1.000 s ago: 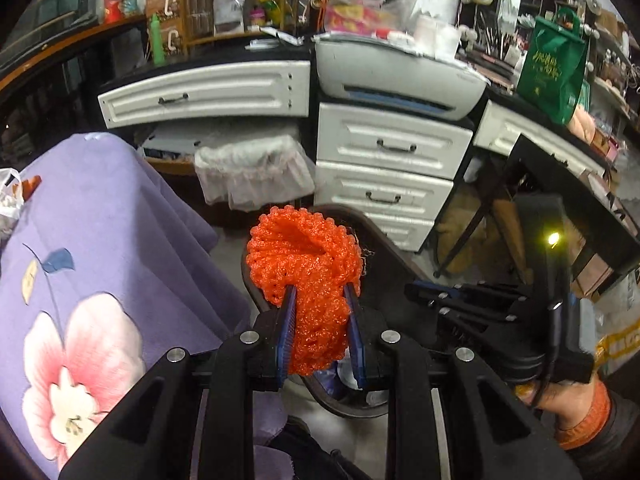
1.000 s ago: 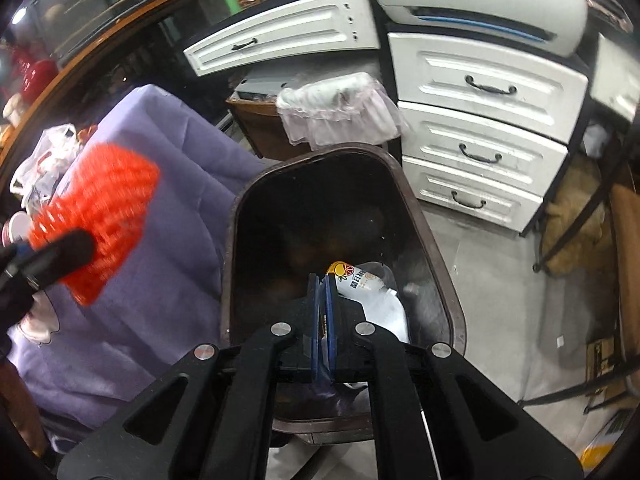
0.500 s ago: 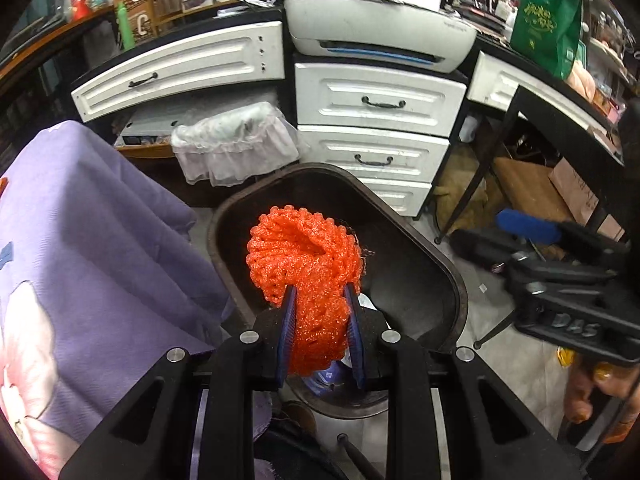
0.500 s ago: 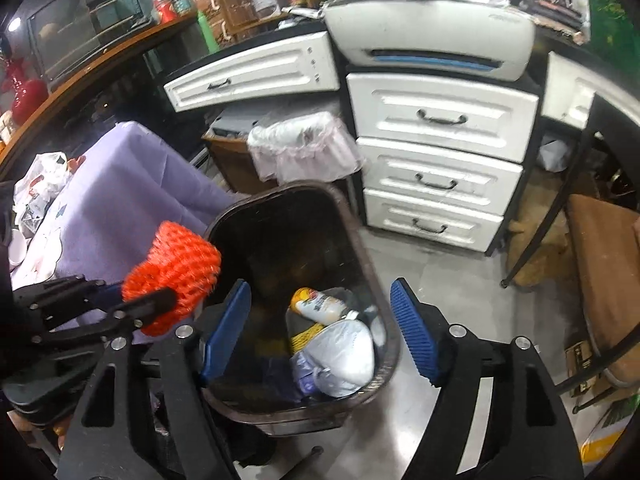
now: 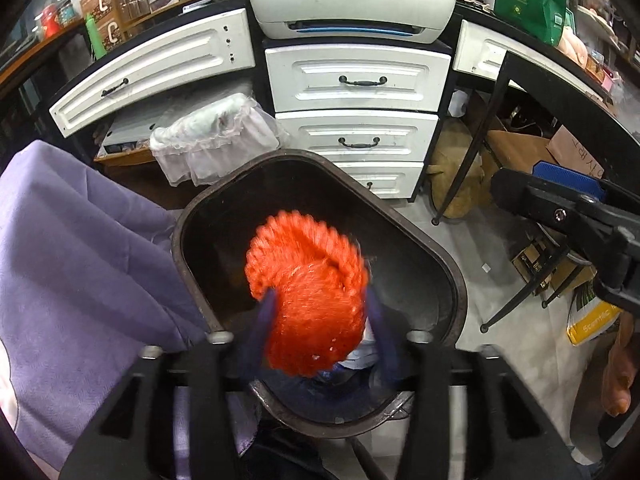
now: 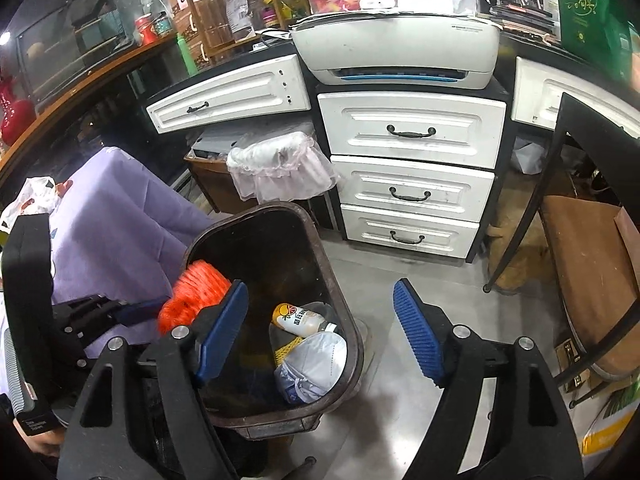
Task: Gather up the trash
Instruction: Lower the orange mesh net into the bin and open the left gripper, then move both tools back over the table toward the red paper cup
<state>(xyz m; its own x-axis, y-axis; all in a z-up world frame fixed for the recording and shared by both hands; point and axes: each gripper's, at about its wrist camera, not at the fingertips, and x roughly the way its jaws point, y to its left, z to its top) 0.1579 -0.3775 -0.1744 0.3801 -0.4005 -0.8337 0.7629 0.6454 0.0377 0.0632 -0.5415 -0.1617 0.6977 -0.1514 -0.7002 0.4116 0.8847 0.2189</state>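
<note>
Your left tongs [image 5: 316,332] sit right over the bin [image 5: 452,280], with the orange net [image 5: 310,300] between their blue pads [image 5: 262,332]. The pads and the net are blurred, and the pads stand spread at the net's sides, so you cannot tell whether they grip it or have let go. From the right wrist, the net [image 6: 198,294] shows just above the bin's [image 6: 338,292] near-left rim, with the left tongs [image 6: 148,308] reaching in from the left beside it.

Your right tongs [image 6: 320,332] are wide apart and hold nothing. Their left pad [image 6: 222,332] hangs over the bin's mouth and the right pad is over the grey floor [image 6: 400,392], outside the bin's right wall. In the left wrist view, the right tongs [image 5: 568,196] appear at the right edge, away from the bin.

Inside the bin, at the bottom, lie a bottle [image 6: 298,320] with an orange-fruit label, a crumpled white bag [image 6: 316,364] touching it, and a bit of yellow mesh [image 6: 286,350] between them.

A purple cloth [image 5: 80,272] hangs just left of the bin. Behind the bin stands a small basket with a frilly white liner [image 6: 280,168], then the white drawers [image 6: 412,184], and on top of them a printer [image 6: 396,50].
</note>
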